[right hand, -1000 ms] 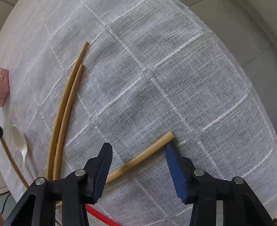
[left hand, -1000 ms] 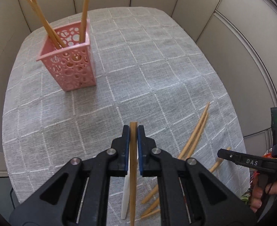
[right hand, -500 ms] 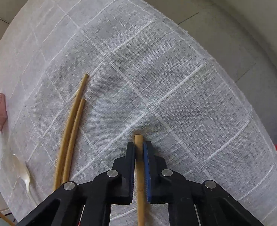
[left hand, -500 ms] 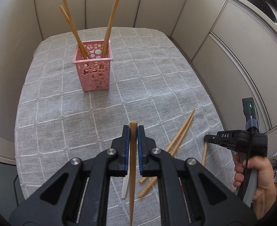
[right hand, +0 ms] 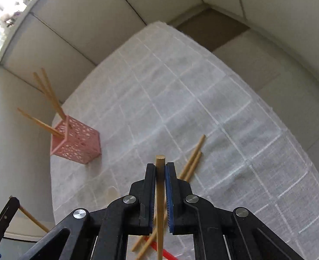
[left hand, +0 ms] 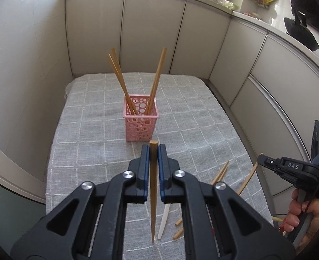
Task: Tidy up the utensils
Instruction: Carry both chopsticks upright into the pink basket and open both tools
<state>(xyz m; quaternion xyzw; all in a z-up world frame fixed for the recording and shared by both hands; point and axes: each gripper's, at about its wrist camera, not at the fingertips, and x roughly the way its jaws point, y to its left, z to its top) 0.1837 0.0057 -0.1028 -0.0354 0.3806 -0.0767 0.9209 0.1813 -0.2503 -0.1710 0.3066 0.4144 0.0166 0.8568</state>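
Note:
My left gripper is shut on a wooden chopstick, which hangs point down above the grey checked cloth. Ahead of it stands the pink perforated basket with three chopsticks leaning in it. My right gripper is shut on a second chopstick, lifted off the cloth. In the left wrist view that right gripper shows at the right edge in a person's hand, its chopstick slanting down. The right wrist view has the basket far to the left.
Two loose chopsticks lie side by side on the cloth, with a white spoon and more sticks near the front edge. A red stick lies under the right gripper. Beige panel walls close in the table behind and at both sides.
The right gripper closed on the chopstick that lay between its open fingers and lifted it. Both grippers rose and tilted up, so the basket now sits farther off and centred.

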